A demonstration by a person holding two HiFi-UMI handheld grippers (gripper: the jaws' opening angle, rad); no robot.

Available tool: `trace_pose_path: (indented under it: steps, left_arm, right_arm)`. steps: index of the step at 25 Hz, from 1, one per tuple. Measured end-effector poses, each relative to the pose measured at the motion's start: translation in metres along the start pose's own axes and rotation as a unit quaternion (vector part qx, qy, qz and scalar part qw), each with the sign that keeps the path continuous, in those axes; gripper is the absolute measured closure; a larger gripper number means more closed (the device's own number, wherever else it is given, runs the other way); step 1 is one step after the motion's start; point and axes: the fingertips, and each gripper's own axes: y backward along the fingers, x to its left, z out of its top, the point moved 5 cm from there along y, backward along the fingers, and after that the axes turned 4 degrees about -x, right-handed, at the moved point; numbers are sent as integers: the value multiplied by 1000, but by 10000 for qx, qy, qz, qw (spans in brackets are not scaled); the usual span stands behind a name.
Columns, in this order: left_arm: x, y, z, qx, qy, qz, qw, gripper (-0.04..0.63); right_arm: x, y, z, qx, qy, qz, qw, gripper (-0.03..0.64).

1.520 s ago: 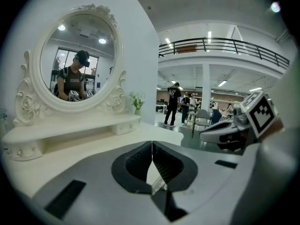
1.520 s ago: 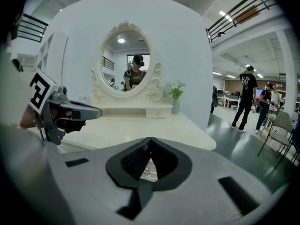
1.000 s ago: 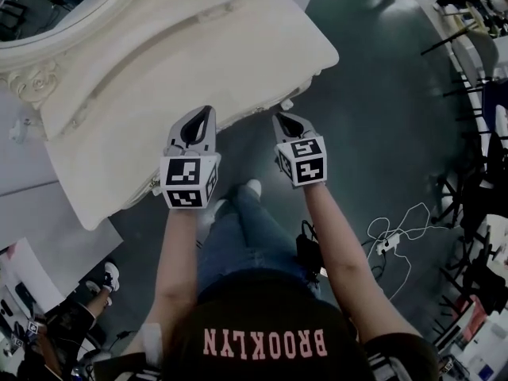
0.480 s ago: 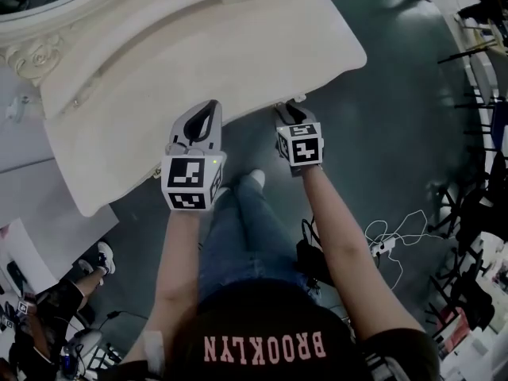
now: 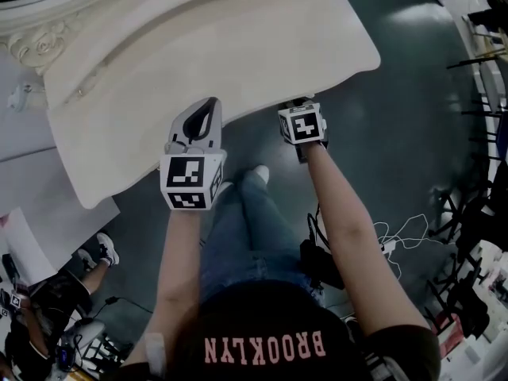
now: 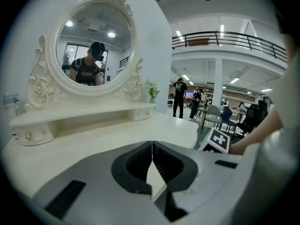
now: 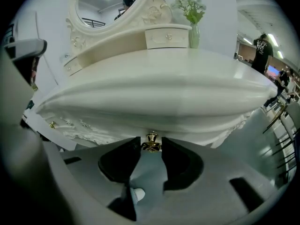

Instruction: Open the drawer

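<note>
The white dressing table's worktop (image 5: pixel 238 46) fills the far half of the head view, its oval mirror (image 6: pixel 91 46) at the back. The drawer (image 7: pixel 112 125) lies under the worktop's near edge. Its carved front looks flush with the frame, so it appears still shut. The left gripper (image 5: pixel 208 105) hovers over the near left part of the worktop, jaws together with nothing between them, and seems to play no part yet. The change is on the right. The right gripper (image 7: pixel 151 150) has sunk and tipped more steeply since a second ago, so that from the head only its marker cube shows against the table's near edge. Its jaws have just been opening. They now stand apart with the drawer's small gold knob (image 7: pixel 151 139) between their tips, the pads not visibly pressing on it. That suggests the approach is done; closing on the knob and pulling toward the person remain.
</note>
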Motion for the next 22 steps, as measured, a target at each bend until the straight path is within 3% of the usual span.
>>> trace_pose_path:
  steps: [22]
  left_arm:
    - [-24, 5, -8, 35, -24, -119, 9999, 589]
  right_arm:
    - [1, 6, -4, -239, -291, 32, 9993, 506]
